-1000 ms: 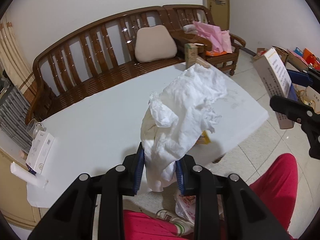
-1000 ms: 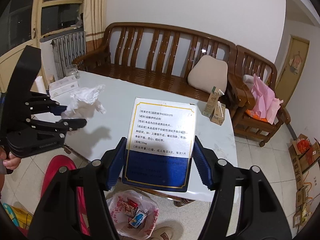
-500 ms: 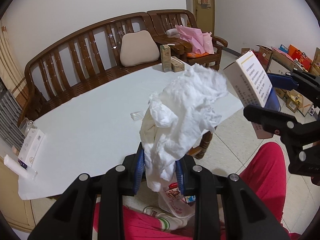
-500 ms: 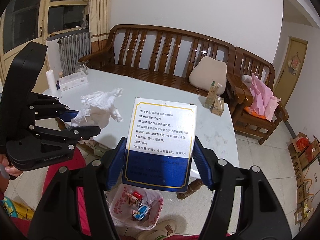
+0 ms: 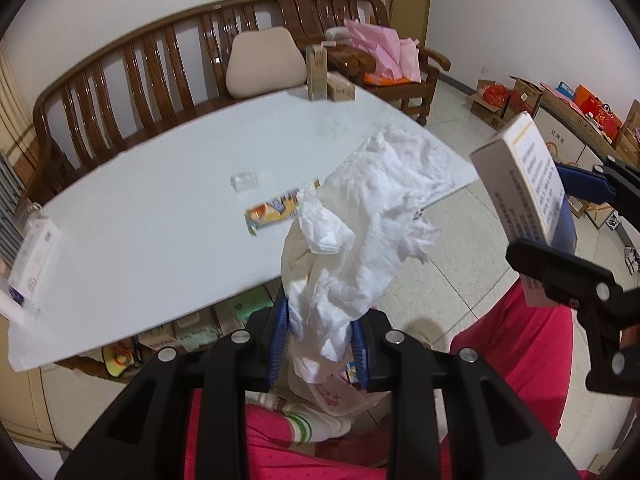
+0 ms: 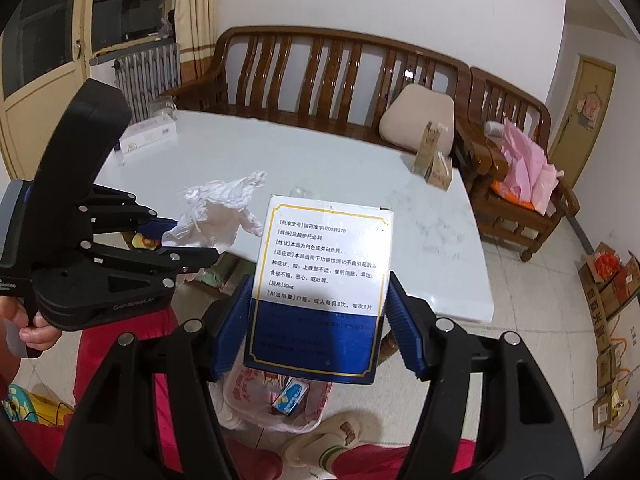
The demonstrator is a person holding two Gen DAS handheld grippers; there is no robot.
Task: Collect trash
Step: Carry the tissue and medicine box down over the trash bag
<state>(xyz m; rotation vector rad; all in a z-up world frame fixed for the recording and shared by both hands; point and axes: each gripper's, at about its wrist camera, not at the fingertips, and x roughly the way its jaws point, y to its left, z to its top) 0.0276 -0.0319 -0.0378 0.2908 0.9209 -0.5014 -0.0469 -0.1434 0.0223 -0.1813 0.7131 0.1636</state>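
My left gripper (image 5: pixel 320 344) is shut on a crumpled white tissue (image 5: pixel 360 240), held off the table's near edge above a plastic trash bag (image 5: pixel 336 396) on the floor. It also shows in the right wrist view (image 6: pixel 192 240) with the tissue (image 6: pixel 216 216). My right gripper (image 6: pixel 316 328) is shut on a white and blue medicine box (image 6: pixel 320 280), held above the same trash bag (image 6: pixel 276 400), which holds some packaging. The box (image 5: pixel 524 192) shows at the right of the left wrist view. A snack wrapper (image 5: pixel 272 212) and a small clear wrapper (image 5: pixel 245 181) lie on the white table (image 5: pixel 160 208).
Two drink cartons (image 5: pixel 324 76) stand at the table's far corner, a white box (image 5: pixel 34 256) at its left end. A wooden bench (image 5: pixel 160 64) with a cushion is behind. Red-clad legs (image 5: pixel 516 344) and a slippered foot (image 6: pixel 332 436) are below. Cardboard boxes (image 5: pixel 520 100) line the right wall.
Both grippers have drawn back from the table towards the person, still holding the tissue and the box. The snack wrapper on the table has come into view.
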